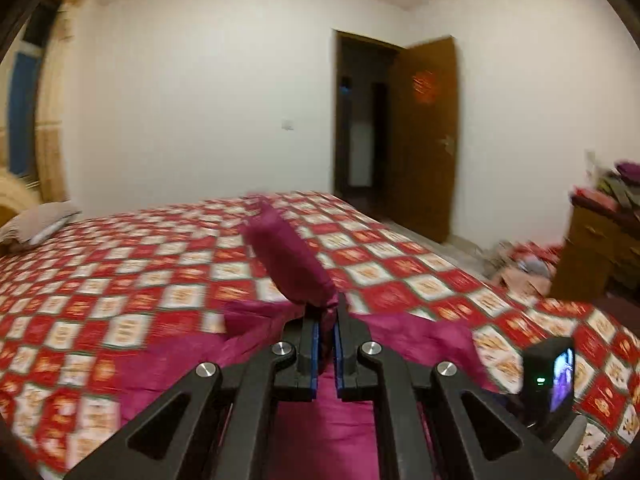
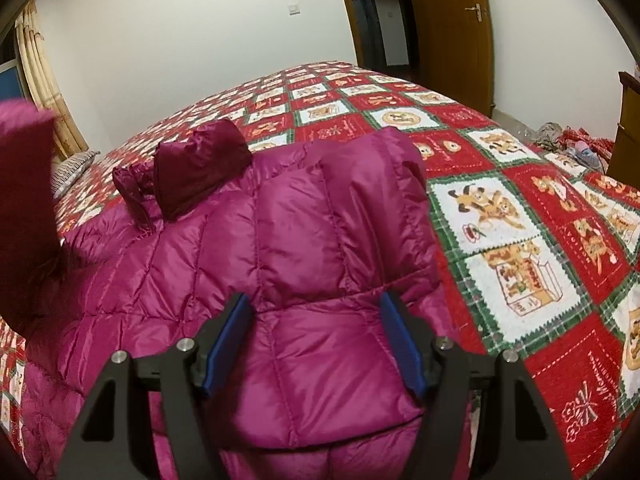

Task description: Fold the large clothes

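Note:
A large magenta quilted down jacket lies on the bed, its dark hood toward the far side. My left gripper is shut on a part of the jacket, which sticks up from the fingertips above the bed. That lifted part shows blurred at the left edge of the right wrist view. My right gripper is open, its blue pads either side of a folded-over section of the jacket, just above it.
The bed carries a red, white and green patterned bedspread. A pillow lies at its far left. A wooden door stands open beyond the bed. A wooden cabinet and clutter on the floor are at the right.

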The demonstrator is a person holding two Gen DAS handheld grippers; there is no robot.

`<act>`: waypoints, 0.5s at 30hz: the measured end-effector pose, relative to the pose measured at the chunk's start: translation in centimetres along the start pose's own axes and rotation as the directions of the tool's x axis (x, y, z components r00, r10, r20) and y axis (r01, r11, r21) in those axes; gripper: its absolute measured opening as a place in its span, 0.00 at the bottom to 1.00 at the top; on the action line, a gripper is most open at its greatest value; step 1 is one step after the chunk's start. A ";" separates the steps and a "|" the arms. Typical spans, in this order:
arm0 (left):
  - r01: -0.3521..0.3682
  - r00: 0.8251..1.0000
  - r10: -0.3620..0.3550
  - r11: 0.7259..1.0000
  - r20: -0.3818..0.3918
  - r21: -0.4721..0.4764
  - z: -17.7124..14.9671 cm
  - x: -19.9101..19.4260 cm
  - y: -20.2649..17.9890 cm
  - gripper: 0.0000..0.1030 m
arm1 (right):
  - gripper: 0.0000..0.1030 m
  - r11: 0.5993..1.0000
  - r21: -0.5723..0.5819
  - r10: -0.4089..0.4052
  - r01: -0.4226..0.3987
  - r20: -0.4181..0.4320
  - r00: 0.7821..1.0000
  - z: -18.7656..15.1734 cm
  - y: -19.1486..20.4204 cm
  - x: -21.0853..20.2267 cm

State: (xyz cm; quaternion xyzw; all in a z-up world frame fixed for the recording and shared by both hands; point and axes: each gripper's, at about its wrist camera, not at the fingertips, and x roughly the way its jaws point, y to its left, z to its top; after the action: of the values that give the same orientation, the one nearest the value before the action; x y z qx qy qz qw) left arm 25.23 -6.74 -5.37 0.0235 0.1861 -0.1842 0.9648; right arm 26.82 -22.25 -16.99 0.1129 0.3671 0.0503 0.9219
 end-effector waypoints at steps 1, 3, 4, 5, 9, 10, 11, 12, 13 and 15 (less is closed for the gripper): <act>0.019 1.000 -0.019 1.000 -0.021 0.007 -0.5 0.9 -0.7 0.05 | 0.68 1.000 0.005 0.006 -0.006 0.002 1.000 0.0 -0.1 0.0; 0.071 0.993 -0.070 0.997 -0.095 0.006 -2.0 2.6 -2.2 0.05 | 0.68 1.000 0.012 0.015 -0.015 0.003 1.000 0.0 -0.2 -0.1; 0.101 0.984 -0.101 0.995 -0.146 -0.007 -2.6 3.2 -2.6 0.06 | 0.68 1.000 0.016 0.019 -0.019 0.004 1.000 0.0 -0.3 0.0; 0.125 0.972 -0.127 0.992 -0.196 -0.024 -3.3 3.8 -2.7 0.06 | 0.68 1.000 0.018 0.021 -0.022 0.005 1.000 0.0 -0.3 -0.1; 0.124 0.957 -0.124 0.992 -0.261 -0.015 -5.3 4.3 -2.9 0.08 | 0.68 0.999 0.030 0.036 -0.037 0.009 0.999 0.0 -0.6 -0.2; 0.118 0.955 -0.117 0.993 -0.274 -0.011 -5.6 4.1 -2.8 0.10 | 0.68 0.999 0.034 0.041 -0.041 0.011 0.999 0.0 -0.7 -0.2; 0.105 0.951 -0.104 0.994 -0.292 -0.010 -5.8 3.8 -2.4 0.11 | 0.68 0.998 0.037 0.044 -0.045 0.012 0.999 0.0 -0.7 -0.2; 0.098 0.949 -0.097 0.995 -0.299 -0.011 -6.1 3.5 -2.7 0.14 | 0.68 0.998 0.038 0.045 -0.046 0.012 0.999 0.0 -0.7 -0.2; 0.095 0.948 -0.095 0.995 -0.302 -0.014 -6.3 3.3 -2.9 0.15 | 0.68 0.998 0.038 0.045 -0.045 0.013 0.999 0.0 -0.7 -0.2; 0.090 0.947 -0.092 0.996 -0.309 -0.019 -6.6 2.4 -2.3 0.16 | 0.68 0.999 0.035 0.042 -0.042 0.012 0.999 0.0 -0.7 -0.2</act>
State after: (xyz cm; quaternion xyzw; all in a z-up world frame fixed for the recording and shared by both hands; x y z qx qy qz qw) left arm 24.15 -8.98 -12.35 0.0412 0.3363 -0.2221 0.9142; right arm 26.65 -22.93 -17.05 0.1371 0.3604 0.0625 0.9206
